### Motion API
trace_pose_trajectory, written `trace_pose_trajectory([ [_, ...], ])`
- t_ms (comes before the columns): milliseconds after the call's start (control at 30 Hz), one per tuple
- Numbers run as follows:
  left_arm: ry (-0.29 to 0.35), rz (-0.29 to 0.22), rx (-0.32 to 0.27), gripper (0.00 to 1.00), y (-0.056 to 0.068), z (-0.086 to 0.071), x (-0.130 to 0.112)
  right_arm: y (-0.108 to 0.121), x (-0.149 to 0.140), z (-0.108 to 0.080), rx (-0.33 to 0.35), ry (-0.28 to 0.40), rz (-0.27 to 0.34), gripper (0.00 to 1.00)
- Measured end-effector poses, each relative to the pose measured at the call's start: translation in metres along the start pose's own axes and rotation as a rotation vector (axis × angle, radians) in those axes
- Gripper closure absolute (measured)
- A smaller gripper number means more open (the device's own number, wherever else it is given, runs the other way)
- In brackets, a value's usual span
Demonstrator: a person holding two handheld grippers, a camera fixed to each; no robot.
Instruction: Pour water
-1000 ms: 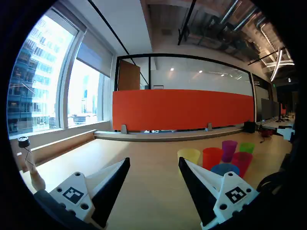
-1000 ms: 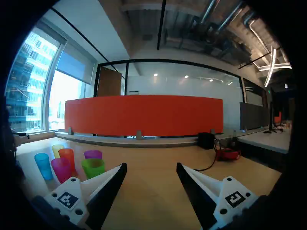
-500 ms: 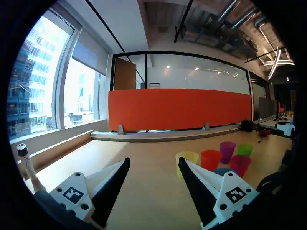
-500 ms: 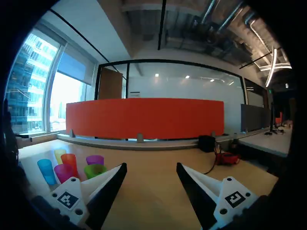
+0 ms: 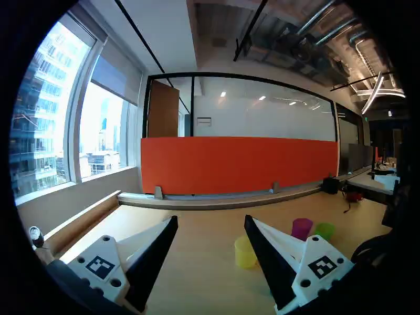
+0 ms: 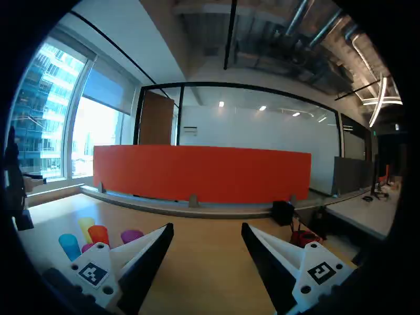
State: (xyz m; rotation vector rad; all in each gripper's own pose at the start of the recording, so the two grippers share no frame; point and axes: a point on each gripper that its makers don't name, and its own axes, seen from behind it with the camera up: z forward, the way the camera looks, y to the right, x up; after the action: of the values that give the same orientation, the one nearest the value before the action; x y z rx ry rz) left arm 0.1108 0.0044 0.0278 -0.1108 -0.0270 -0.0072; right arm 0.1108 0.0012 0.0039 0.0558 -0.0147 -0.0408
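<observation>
Left gripper view: yellow cup beyond left tool.

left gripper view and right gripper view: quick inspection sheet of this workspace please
surface: light wooden desk, bare between the fingers
job's things: yellow cup, purple cup, green cup upright; blue cup and orange cup in the right gripper view
clutter: small black-topped object at the desk's edge, too small to tell
grippers: left gripper open, empty; right gripper open, empty
cables: thin dark cord by a red item, apart from the cups
surroundings: orange partition, windows
</observation>
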Motion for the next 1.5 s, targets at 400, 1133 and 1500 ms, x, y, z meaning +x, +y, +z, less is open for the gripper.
trace_pose_trajectory([
  [400, 0.019, 0.014, -0.051, 0.06, 0.011, 0.010, 0.074, -0.011, 0.063, 0.015, 0.047, -0.003, -0.001, 0.00],
  [1133, -0.002, 0.057, -0.215, 0.06, 0.041, 0.012, 0.121, -0.018, 0.108, 0.011, 0.170, -0.009, 0.032, 0.00],
  [1500, -0.024, 0.036, -0.378, 0.06, 0.072, 0.006, 0.114, -0.058, 0.116, 0.001, 0.386, -0.008, 0.035, 0.00],
])
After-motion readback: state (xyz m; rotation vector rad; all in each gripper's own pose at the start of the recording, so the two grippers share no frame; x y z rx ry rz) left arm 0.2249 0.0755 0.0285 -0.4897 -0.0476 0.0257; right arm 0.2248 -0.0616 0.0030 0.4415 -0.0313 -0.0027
